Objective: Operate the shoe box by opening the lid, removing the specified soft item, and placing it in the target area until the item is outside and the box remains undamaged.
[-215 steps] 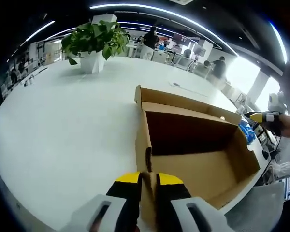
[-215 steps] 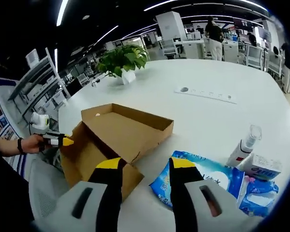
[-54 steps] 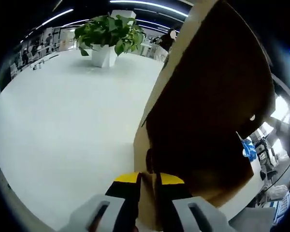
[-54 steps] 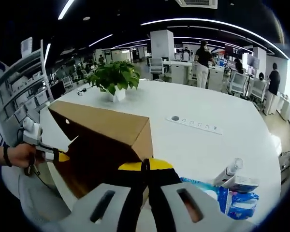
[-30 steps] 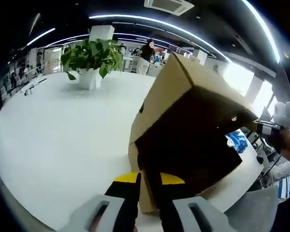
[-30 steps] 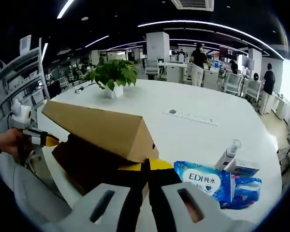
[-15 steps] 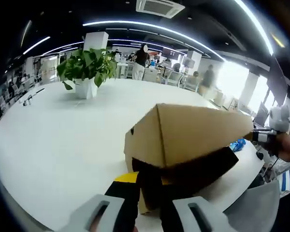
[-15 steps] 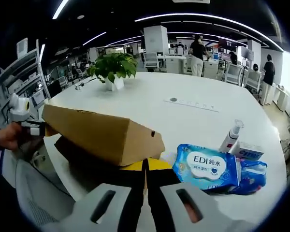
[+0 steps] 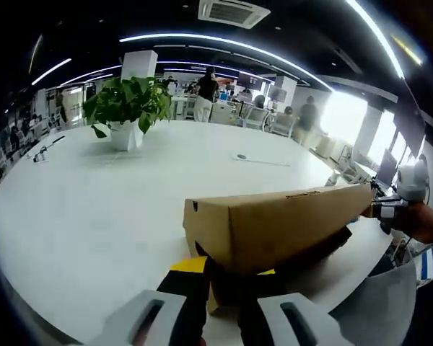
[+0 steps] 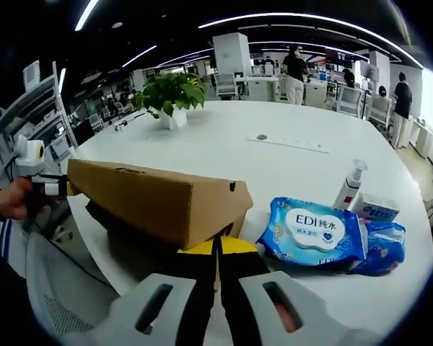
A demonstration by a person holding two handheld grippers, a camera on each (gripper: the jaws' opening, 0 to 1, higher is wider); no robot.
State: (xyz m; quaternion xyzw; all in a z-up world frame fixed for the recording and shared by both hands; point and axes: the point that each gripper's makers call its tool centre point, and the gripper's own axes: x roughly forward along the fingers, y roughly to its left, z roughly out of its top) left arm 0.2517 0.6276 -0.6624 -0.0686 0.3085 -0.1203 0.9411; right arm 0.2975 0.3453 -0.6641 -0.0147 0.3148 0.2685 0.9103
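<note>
The brown cardboard shoe box (image 9: 278, 225) lies on the white table (image 9: 94, 209), its lid lowered almost flat over the base, with a dark gap under it. My left gripper (image 9: 227, 268) is shut on the box's near end wall. My right gripper (image 10: 218, 246) is shut on the lid's edge at the opposite end of the box (image 10: 159, 198). A blue soft pack of wipes (image 10: 314, 234) lies on the table just right of the box. A hand holds the right gripper (image 9: 391, 209) at the box's far end in the left gripper view.
A second blue pack (image 10: 384, 249), a pump bottle (image 10: 348, 186) and a small white carton (image 10: 375, 209) lie beside the wipes. A potted plant (image 9: 126, 108) and a power strip (image 10: 292, 143) sit farther off. People stand in the office behind. A grey chair back (image 9: 390, 303) is near the table edge.
The lid has swung down from steeply raised to nearly flat over the box. Both grippers stayed shut on the box throughout, and the views tilted with the hands.
</note>
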